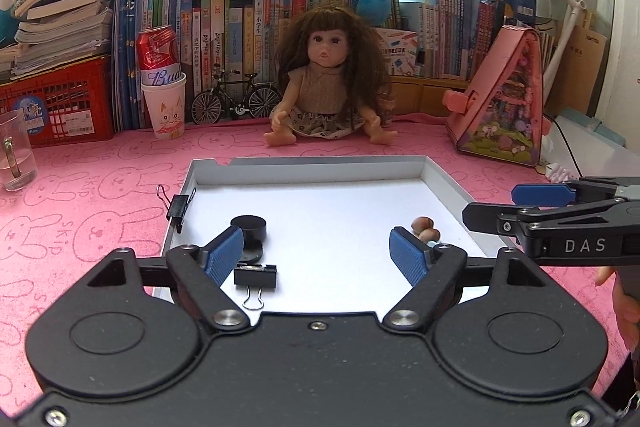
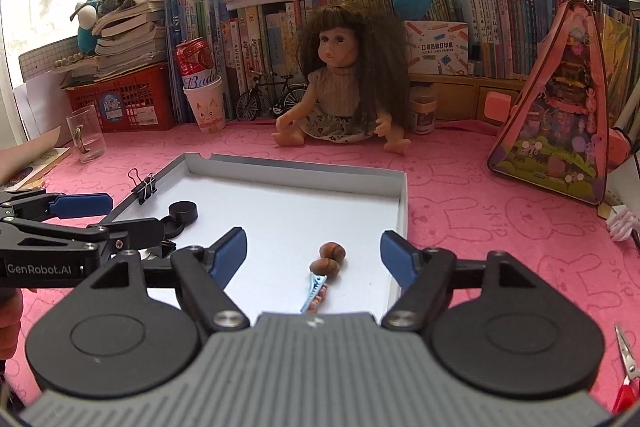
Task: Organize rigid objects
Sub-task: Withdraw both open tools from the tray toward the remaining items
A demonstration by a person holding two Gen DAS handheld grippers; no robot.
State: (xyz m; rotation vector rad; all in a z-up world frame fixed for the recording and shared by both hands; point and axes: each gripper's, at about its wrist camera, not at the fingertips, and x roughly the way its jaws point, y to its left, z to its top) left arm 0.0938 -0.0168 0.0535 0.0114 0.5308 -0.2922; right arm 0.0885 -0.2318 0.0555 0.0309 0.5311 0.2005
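A shallow white box [image 1: 312, 171] lies on the pink mat. Inside it are a black binder clip [image 1: 255, 277], a black round lid [image 1: 249, 227] and a hair clip with brown beads [image 1: 424, 225]. Another binder clip [image 1: 178, 207] grips the box's left wall. My left gripper [image 1: 316, 255] hangs open above the box's near left part, nothing between its pads. My right gripper [image 2: 313, 253] is open over the hair clip [image 2: 326, 267], clear of it. The right wrist view also shows the box [image 2: 304, 163], the lid [image 2: 183, 213] and the left gripper [image 2: 128, 215].
A doll [image 1: 328, 87] sits behind the box before a wall of books. A glass mug [image 1: 14, 151] and a paper cup holding a can [image 1: 166, 107] stand at left, a pink triangular toy case [image 1: 504, 99] at right. Scissors [image 2: 628, 359] lie near right.
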